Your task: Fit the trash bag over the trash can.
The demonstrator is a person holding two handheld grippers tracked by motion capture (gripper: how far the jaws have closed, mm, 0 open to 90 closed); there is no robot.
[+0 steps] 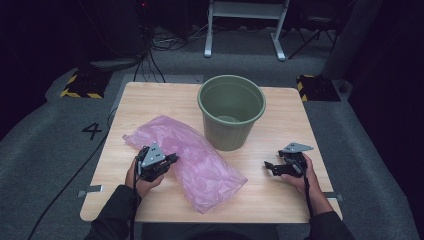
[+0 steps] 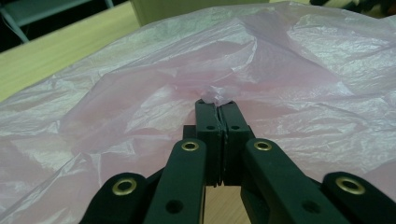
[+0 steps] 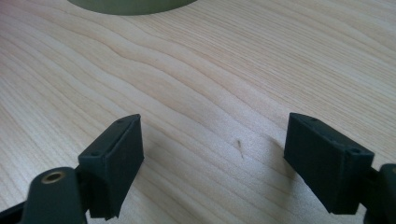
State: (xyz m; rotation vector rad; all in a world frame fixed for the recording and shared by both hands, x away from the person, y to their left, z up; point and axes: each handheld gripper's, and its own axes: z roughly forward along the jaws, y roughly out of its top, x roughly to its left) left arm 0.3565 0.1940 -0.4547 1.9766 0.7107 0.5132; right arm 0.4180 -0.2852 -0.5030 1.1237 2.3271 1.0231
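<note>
The pink plastic bag point(image 1: 192, 162) lay crumpled across the left half of the tabletop point(image 1: 280, 192), its far end just beside the green bin point(image 1: 231, 111), which stood upright and unlined near the back edge. So the work looked to be at its start: judging by the layout, the bag was meant to go into the bin, and none of it had got there.

What was done was the first grip. The left claw point(image 2: 218, 105) was pressed together on a small pucker of the film, which bunched out just past its tips in the left gripper view. In the high view the left claw point(image 1: 172, 159) sat at the near-left side of the bag. Whether it had caught one layer or both could not be told from the wrinkled film.

The right claw point(image 3: 212, 158) stood wide apart with nothing between its pads, just bare wood below; in the high view it rested low at the right point(image 1: 269, 165), well apart from the bag.

Left to do, by this reading: find the bag's mouth, open it with both claws, and fit it over the bin's rim.
</note>
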